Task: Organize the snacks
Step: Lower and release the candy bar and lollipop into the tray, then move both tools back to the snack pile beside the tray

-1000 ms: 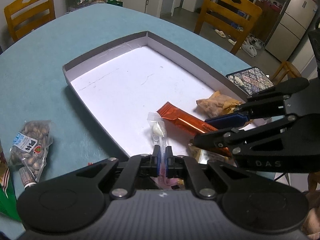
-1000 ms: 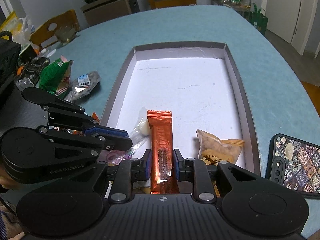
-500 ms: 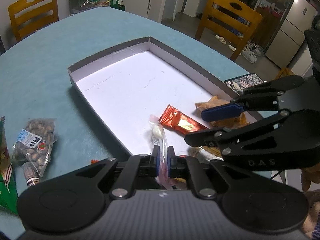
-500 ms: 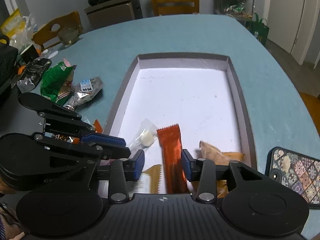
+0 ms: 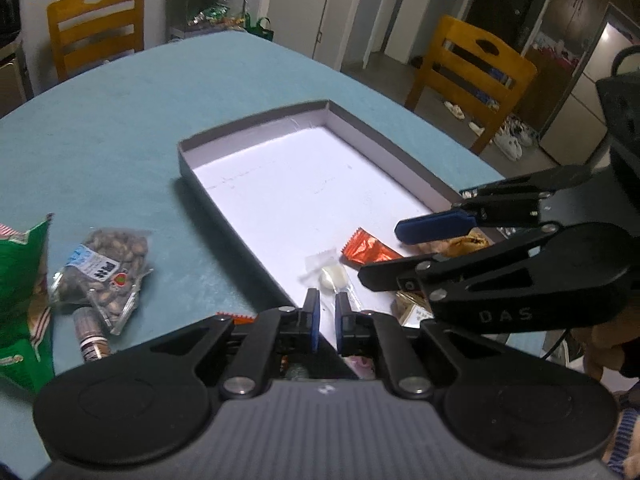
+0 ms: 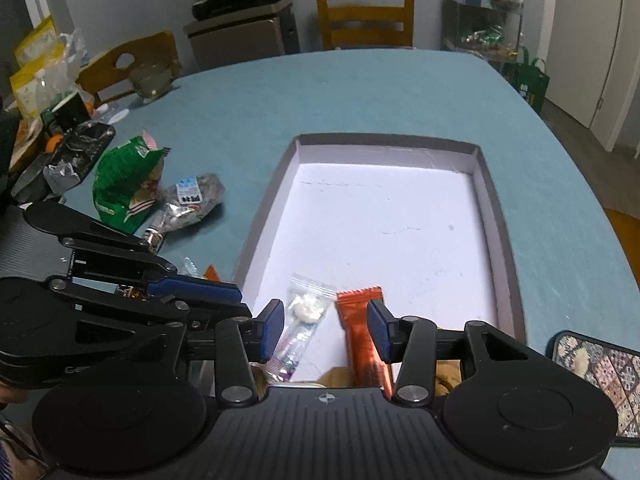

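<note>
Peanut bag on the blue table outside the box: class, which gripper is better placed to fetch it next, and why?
Probably the left gripper: the peanut bag lies on its side of the box, while the right gripper, jaws opening, hangs over the orange bar.

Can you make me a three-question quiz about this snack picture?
1. True or false: the orange foil snack bar lies inside the shallow grey cardboard tray.
2. Which sits outside the tray? A) clear-wrapped white candy B) clear bag of brown nuts C) the orange bar
3. Fill in: the crinkly chip bag on the blue table is ____.

Key: 1 true; 2 B; 3 green
</note>
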Demonstrator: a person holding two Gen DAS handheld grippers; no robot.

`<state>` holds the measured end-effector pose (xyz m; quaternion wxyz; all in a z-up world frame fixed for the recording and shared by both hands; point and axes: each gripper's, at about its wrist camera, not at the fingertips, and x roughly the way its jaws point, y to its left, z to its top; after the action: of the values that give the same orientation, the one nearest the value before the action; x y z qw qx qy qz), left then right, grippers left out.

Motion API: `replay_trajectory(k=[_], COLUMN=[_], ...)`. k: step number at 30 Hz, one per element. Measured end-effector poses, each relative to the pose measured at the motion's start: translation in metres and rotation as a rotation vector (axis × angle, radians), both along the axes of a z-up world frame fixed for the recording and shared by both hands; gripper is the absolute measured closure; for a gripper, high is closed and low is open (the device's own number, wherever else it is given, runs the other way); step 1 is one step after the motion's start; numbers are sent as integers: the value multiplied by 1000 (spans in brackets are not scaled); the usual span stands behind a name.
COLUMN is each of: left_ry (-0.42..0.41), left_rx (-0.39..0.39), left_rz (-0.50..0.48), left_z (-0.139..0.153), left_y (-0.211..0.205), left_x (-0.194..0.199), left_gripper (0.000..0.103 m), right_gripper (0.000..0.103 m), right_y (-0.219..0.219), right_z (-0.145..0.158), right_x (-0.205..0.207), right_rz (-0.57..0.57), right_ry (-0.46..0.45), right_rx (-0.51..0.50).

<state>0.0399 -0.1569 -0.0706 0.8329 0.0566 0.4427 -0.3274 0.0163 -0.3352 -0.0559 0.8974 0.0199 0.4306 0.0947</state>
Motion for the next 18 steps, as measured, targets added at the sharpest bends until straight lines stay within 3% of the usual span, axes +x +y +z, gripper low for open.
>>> replay_trajectory(k=[1, 3, 5, 10, 18], left_ry=[-9, -4, -1, -19, -37], left_rx=[11, 12, 0, -15, 29], left_rz=[19, 67, 125, 211, 349], left_z=[1, 2, 2, 7, 10], left_y=[4, 15, 29, 53, 88], left_x=[-1, 2, 3, 1, -3], left_gripper=[92, 75, 64, 63, 62], right_gripper=[56, 56, 55, 50, 50], right_y=[2, 6, 10, 26, 52], right_z=[0, 0, 0, 4, 10], right_x=[1, 3, 5, 8, 11], right_rz=[6, 20, 35, 96, 195], right_ry=[1, 5, 4, -14, -38], right_rx=[0, 1, 3, 3, 10])
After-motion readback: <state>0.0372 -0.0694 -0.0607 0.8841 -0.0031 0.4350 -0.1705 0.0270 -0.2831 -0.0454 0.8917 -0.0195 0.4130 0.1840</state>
